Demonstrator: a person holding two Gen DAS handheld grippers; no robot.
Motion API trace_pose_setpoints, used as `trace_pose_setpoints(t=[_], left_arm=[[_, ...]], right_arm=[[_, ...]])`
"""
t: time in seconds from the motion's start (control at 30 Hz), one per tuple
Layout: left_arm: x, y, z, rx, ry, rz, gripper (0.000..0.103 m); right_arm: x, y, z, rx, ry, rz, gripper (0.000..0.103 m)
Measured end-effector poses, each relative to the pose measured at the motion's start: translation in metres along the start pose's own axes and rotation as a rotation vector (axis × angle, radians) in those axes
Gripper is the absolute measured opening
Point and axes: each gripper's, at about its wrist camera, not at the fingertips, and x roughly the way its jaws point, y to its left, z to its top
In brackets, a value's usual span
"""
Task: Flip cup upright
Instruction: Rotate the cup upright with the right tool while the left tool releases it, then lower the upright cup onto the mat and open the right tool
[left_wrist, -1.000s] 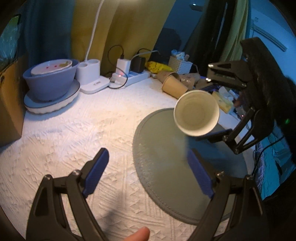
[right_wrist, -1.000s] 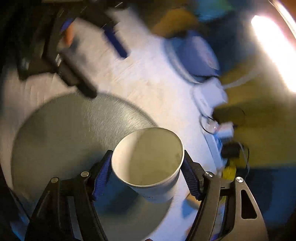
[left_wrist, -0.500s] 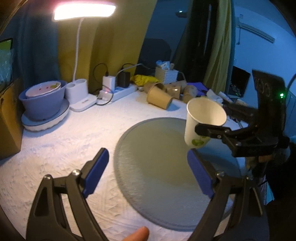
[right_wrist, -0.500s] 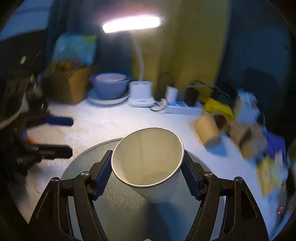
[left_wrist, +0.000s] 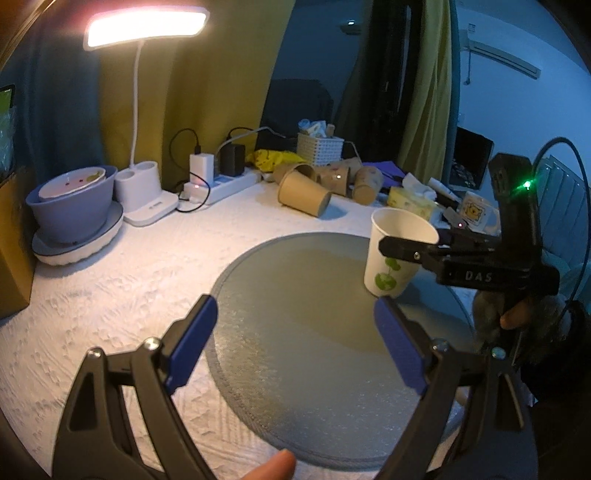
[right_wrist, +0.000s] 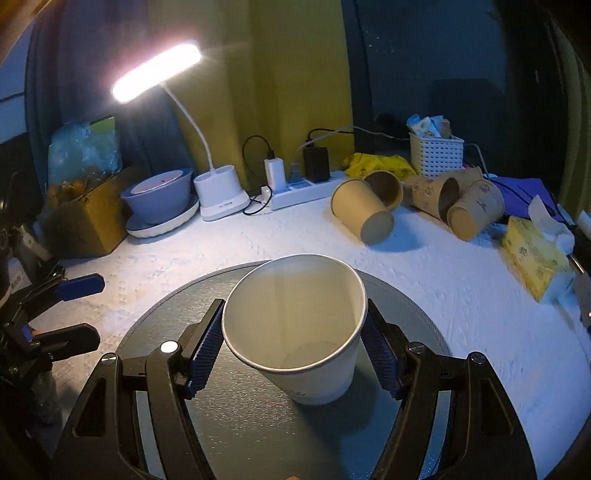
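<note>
Three brown cups (right_wrist: 364, 208) behind mat (right_wrist: 258, 424).

white cup (left_wrist: 392, 254) with green print, grey mat (left_wrist: 295, 314), brown cups (right_wrist: 364, 210).

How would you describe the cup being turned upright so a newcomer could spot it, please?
Start at the round grey mat on the white tabletop. Just above it, the right hand-held gripper clamps a cup. It is white and mouth-up, whereas the brown cups behind lie tipped over.

two close wrist views, shared round mat (left_wrist: 295, 314)
</note>
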Motion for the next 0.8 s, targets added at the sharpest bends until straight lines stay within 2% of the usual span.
trace_pose_setpoints(t=[0.2, 0.57, 0.8], left_arm=[[0.006, -0.005, 0.003, 0.004, 0.010, -0.015, 0.088], [0.028, -0.018, 0.032, 0.053, 0.041, -0.049, 0.088], [0.037, -0.028, 0.039, 0.081, 0.054, -0.093, 0.088]], right_arm=[[0.000, -0.008, -0.001, 0.002, -0.002, -0.027, 0.074], [0.002, -0.024, -0.001, 0.046, -0.005, -0.081, 0.075], [-0.016, -0.025, -0.002, 0.076, -0.038, -0.119, 0.088]])
